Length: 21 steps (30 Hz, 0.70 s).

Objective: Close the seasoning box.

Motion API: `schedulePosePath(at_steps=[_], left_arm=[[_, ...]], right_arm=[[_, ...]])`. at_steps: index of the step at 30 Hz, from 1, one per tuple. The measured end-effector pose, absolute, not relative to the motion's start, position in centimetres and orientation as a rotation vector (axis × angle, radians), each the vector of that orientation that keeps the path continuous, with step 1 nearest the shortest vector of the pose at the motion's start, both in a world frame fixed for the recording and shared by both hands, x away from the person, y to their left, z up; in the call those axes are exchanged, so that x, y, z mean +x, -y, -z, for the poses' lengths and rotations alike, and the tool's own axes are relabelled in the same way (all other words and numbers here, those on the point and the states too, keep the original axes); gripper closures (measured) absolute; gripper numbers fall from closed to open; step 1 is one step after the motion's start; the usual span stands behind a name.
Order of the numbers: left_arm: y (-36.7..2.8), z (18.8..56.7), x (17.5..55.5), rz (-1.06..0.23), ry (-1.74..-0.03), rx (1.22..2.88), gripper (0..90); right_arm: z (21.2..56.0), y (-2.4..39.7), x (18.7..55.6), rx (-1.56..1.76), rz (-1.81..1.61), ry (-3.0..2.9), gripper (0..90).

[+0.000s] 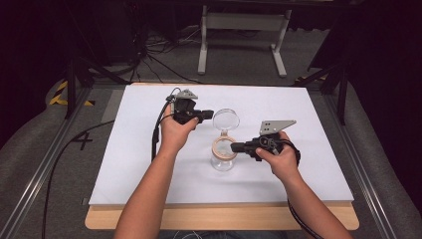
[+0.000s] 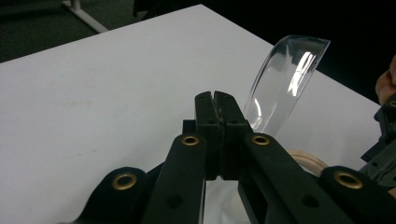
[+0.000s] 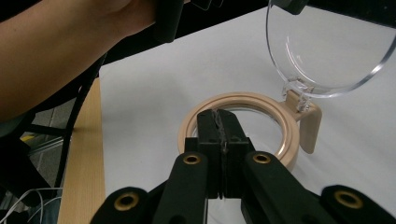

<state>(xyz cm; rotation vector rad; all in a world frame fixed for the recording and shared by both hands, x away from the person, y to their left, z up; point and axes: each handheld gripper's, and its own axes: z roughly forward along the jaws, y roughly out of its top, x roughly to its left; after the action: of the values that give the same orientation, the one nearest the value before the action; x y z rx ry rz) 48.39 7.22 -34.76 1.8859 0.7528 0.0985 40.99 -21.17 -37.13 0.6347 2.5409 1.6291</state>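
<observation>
- Clear jar (image 1: 223, 160) with beige collar (image 1: 224, 148) standing upright near the middle of the white table (image 1: 124, 149), mouth facing up, long axis vertical.
- Hinged clear lid (image 1: 226, 119) swung open and raised on the far side of the jar, attached at a beige hinge block (image 3: 308, 123); lid disc near upright, leaning away from the mouth.
- Left gripper (image 1: 205, 116) held just left of the raised lid, jaws pressed together; nothing visible between them in the left gripper view (image 2: 215, 100), lid (image 2: 285, 84) just beside the tips on their right.
- Right gripper (image 1: 235, 147) reaching in from the right, tips at the collar rim.
- Right gripper view: jaws (image 3: 219, 121) closed tight over the near edge of the collar (image 3: 240, 126); whether the rim is pinched, cannot tell.
- Same view shows hinge detail and wooden table edge (image 3: 84, 154), unresolved from above.
- No readable writing or brand marks.
</observation>
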Motion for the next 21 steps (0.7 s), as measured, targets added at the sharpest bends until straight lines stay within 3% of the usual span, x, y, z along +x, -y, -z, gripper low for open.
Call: schedulePosePath(at_steps=[21], left_arm=[[-7.5,34.5,46.7,-0.12,-0.705,1.918,88.8]], right_arm=[[37.1,21.1,41.5,0.71,-1.664,-2.504,90.0]])
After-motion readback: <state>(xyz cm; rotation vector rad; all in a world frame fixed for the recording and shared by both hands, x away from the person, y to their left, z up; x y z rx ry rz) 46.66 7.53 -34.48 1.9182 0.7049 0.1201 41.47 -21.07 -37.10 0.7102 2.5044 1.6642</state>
